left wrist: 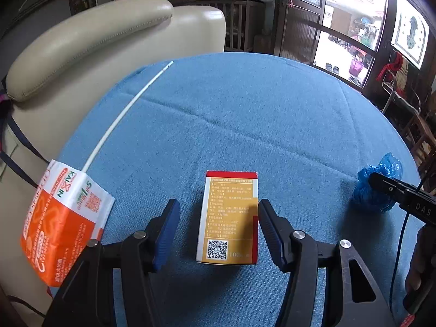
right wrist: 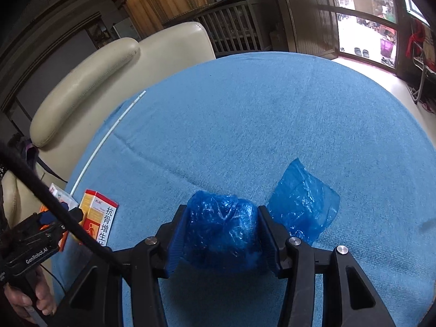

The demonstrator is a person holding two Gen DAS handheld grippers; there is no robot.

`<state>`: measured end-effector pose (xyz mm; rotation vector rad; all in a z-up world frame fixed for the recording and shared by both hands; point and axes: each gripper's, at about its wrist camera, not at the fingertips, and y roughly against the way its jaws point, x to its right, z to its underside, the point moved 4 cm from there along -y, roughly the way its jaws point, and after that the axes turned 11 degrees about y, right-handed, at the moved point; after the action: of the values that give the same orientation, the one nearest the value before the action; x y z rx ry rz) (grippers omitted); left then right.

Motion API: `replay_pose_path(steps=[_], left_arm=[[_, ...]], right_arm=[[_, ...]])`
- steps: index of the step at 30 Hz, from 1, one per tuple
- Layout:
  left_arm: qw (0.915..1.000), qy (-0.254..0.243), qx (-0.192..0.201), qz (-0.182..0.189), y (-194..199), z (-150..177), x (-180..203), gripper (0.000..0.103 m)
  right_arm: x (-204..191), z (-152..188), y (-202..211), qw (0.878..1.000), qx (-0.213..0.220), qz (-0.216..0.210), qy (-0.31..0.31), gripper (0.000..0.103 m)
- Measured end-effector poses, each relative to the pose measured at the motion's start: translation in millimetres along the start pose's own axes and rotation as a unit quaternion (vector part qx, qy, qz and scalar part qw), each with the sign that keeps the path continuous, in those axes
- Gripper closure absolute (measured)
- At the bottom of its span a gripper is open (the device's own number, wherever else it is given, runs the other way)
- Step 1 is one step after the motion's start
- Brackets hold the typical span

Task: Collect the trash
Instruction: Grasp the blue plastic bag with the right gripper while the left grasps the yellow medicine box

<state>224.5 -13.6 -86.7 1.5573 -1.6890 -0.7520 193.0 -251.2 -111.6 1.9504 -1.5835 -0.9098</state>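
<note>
The right tongs (right wrist: 222, 234) gripped a soft, light, crushable blue bag (right wrist: 222, 231) mid-desk. The left tongs (left wrist: 219, 231) stood open astride a stiff carton (left wrist: 229, 218); its long sides suited gripping.

Both grippers are black plastic frames with 2 fingers lined by ribbed blue pads (left wrist: 166, 229) and round silver screws (left wrist: 299, 235) at the joints. The left gripper (right wrist: 64, 214) reads "GenRobot.AI" in white; the right gripper (left wrist: 374, 181) shows "DAS". A black cable (right wrist: 54, 201) trails across.
</note>
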Motion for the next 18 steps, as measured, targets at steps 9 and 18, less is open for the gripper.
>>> replay_pose_path(steps=[9,18], left_arm=[[0.9991,0.017,-0.026,0.028,-12.1,-0.6,-1.4,0.033],[0.9989,0.013,-0.041,0.020,-24.1,7.2,3.4,0.033]], right_arm=[[5.2,4.0,-5.6,1.000,-0.009,-0.011,-0.007,0.050],[4.8,11.8,3.2,0.999,-0.016,-0.026,-0.012,0.054]])
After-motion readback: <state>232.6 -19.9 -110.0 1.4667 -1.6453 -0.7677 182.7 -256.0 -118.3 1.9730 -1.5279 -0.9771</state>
